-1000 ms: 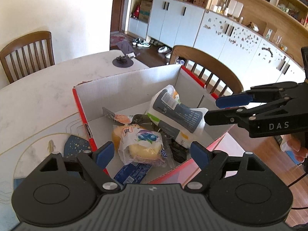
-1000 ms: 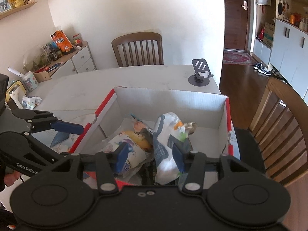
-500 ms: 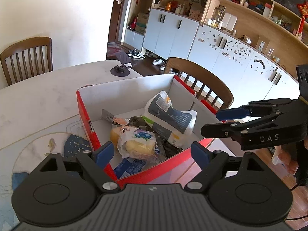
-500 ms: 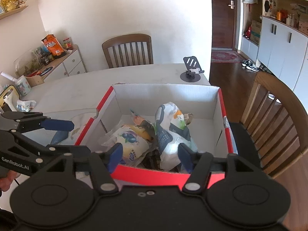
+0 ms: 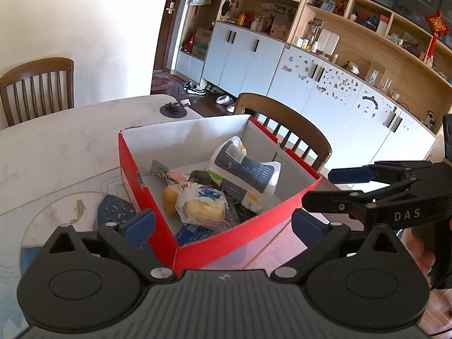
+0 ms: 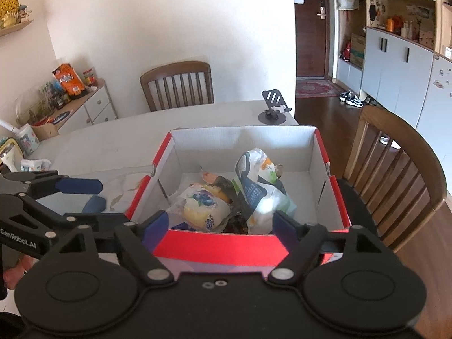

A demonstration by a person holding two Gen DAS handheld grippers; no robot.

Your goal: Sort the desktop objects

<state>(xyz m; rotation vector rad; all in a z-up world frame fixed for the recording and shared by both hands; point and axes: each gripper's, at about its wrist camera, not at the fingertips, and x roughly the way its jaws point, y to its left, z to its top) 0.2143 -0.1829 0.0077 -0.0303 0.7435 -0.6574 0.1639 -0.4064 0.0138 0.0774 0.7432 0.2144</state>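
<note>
Two grippers: left gripper (image 5: 223, 223) and right gripper (image 6: 220, 224), both with jaws wide and nothing between them, having just been opening
Box count: one red box (image 5: 226, 243) on the table (image 5: 56, 147), holding several snack packs; grey-white bag (image 5: 245, 169) leans on the bread pack (image 5: 203, 206)
Versus earlier: both grippers sit further back, outside the near wall
Room: table left of the box is bare

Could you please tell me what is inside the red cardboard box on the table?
The red cardboard box holds a white-and-grey pouch, a wrapped bun with a blueberry picture and smaller wrappers. They overlap, so whatever lies beneath cannot be seen.
</note>
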